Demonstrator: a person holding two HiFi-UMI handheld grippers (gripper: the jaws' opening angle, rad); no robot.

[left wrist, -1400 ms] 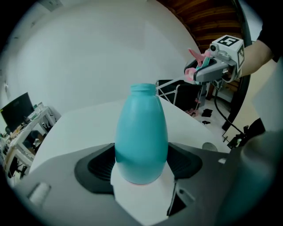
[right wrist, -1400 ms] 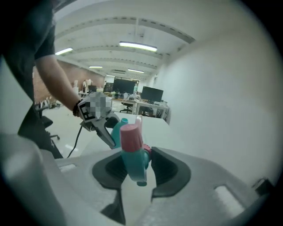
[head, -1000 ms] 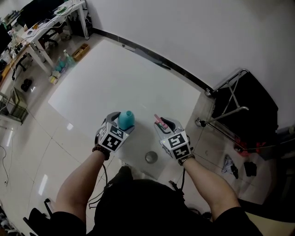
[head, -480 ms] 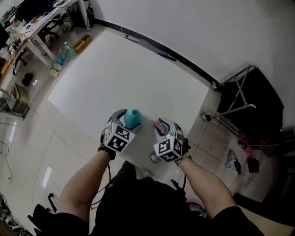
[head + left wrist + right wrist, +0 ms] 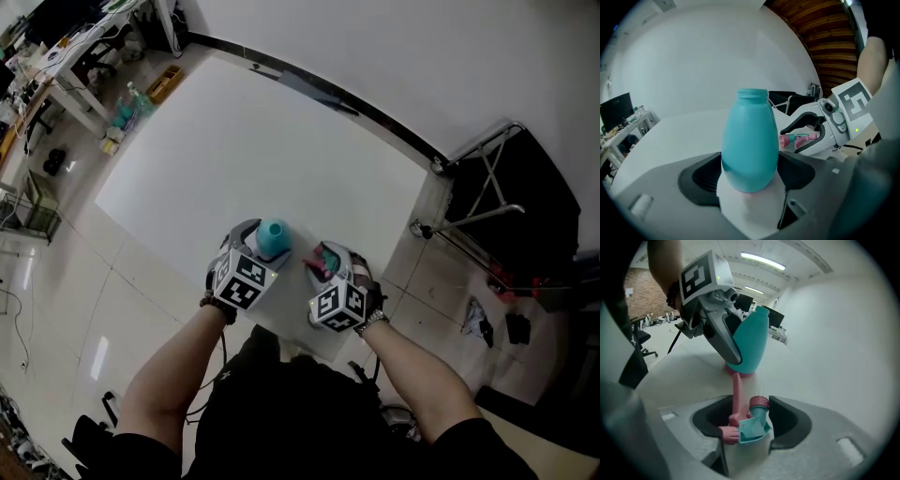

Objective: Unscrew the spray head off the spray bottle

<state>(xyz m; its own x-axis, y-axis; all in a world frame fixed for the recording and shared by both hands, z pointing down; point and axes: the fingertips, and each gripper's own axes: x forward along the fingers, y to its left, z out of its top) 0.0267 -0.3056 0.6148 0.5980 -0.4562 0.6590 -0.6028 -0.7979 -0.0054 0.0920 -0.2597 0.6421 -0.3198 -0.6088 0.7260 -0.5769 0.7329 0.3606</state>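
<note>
A teal spray bottle point(image 5: 273, 236) with a bare open neck point(image 5: 752, 93) stands tilted near the front edge of the white table point(image 5: 234, 141), its pink base point(image 5: 739, 371) low. My left gripper point(image 5: 262, 249) is shut on its body point(image 5: 750, 140). Just to its right, my right gripper point(image 5: 328, 265) is low over the table. Its jaws have just been opening, and the detached pink and teal spray head point(image 5: 747, 425) lies loose between them, with a gap on the trigger side. In the left gripper view the spray head point(image 5: 797, 138) shows between the right gripper's fingers point(image 5: 813, 117).
The table's front edge runs right under both grippers. A black folding stand with metal legs point(image 5: 506, 187) is on the floor to the right. Desks point(image 5: 84, 56) and some bottles on the floor point(image 5: 127, 112) sit at the far left.
My right gripper has sunk toward the table and rolled, and its jaws have spread apart around the spray head. The left gripper and bottle have stayed put.
</note>
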